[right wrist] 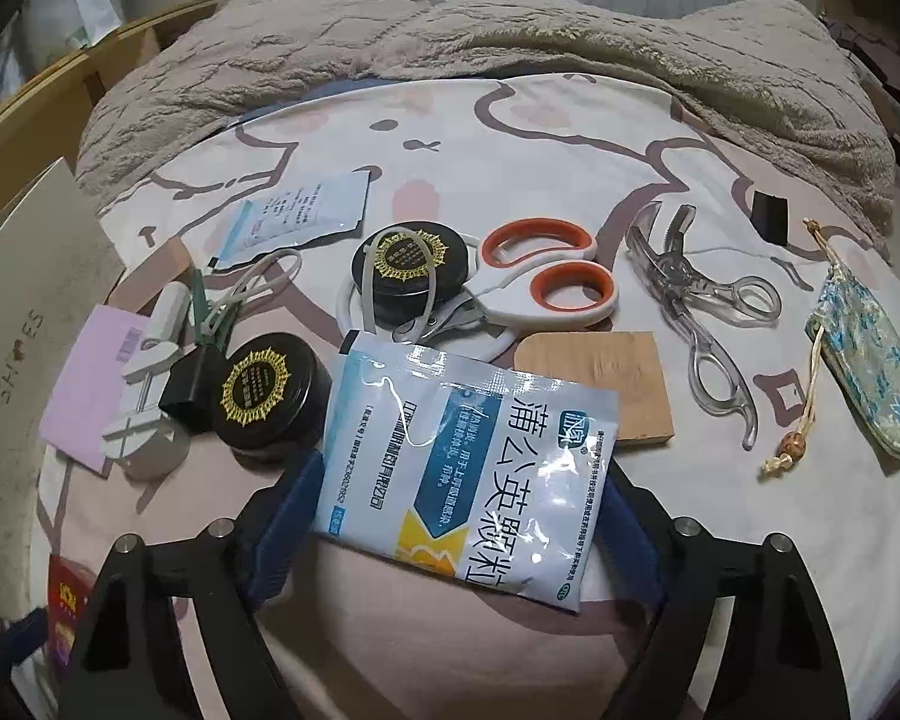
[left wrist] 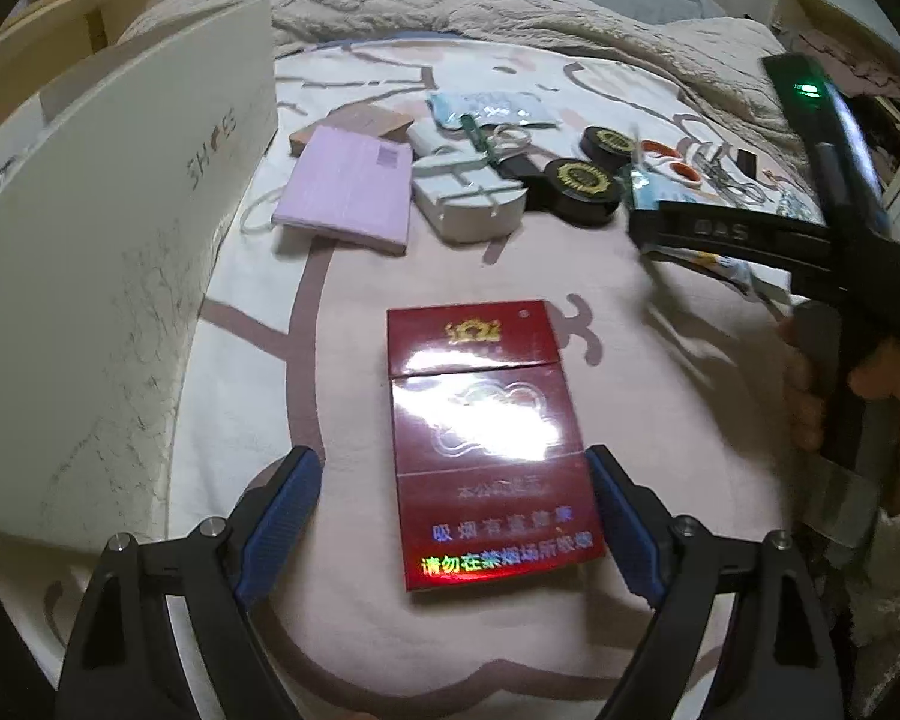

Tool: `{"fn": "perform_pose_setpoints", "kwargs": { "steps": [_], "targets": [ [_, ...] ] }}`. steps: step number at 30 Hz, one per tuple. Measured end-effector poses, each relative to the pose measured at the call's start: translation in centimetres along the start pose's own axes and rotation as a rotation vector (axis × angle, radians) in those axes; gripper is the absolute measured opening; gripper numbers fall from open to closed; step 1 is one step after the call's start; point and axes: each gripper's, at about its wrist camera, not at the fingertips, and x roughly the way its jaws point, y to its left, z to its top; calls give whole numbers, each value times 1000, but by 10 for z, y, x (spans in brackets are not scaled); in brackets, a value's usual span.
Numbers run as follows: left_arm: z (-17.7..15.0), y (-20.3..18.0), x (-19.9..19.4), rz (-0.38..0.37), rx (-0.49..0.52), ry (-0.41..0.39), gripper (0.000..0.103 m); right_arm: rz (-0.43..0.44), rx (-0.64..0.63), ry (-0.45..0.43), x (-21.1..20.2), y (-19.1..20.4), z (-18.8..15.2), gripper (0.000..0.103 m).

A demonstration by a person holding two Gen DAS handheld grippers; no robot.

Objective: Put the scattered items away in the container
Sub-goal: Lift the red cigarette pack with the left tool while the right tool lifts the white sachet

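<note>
Left gripper (left wrist: 453, 516): jaws apart, one blue pad on each side of a red cigarette pack (left wrist: 486, 450), neither pad touching it.
Cigarette pack: flat on the bedspread (left wrist: 342, 618) near its front edge, clear of the other clutter.
Right gripper (right wrist: 450, 531): jaws apart around a white-and-blue medicine sachet (right wrist: 468, 468); whether the pads press it I cannot tell.
Around the sachet: its far edge overlaps orange-handled scissors (right wrist: 540, 285); a black round tin (right wrist: 264, 393) just beside on the left, a wooden block (right wrist: 606, 381) just beside on the right.
Further clutter: second black tin (right wrist: 411, 273) behind, a white strap over it; clear plastic tongs (right wrist: 699, 312) and a blue floral pouch (right wrist: 870, 360) towards the right edge; pink notepad (left wrist: 345, 189) and white spool (left wrist: 468, 198) towards the left.
Container: a white shoe box (left wrist: 90, 252) stands at the left edge of the bedspread; its inside is hidden.
Far edge: a rumpled beige blanket (right wrist: 510, 42).
</note>
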Motion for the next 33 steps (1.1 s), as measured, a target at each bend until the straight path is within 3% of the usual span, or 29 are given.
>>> {"fn": "perform_pose_setpoints", "kwargs": {
  "steps": [6, 13, 22, 27, 33],
  "targets": [
    [-2, 3, 6, -21, -17, 24, 103, 21, -34, 12, -9, -3, -6, 76],
    [-9, 2, 7, -3, 6, -13, 103, 50, -88, 29, -27, -2, -22, 74],
    [-9, 11, 0, -79, -58, -62, 103, 62, -111, 29, -55, -2, -45, 74],
    [-4, 20, -3, -129, -152, -87, 97, 64, -89, 41, -63, -10, -62, 74],
    [-6, 1, -4, -74, -61, -105, 76, 75, -69, -4, -77, -9, -70, 74]
  ]
}}
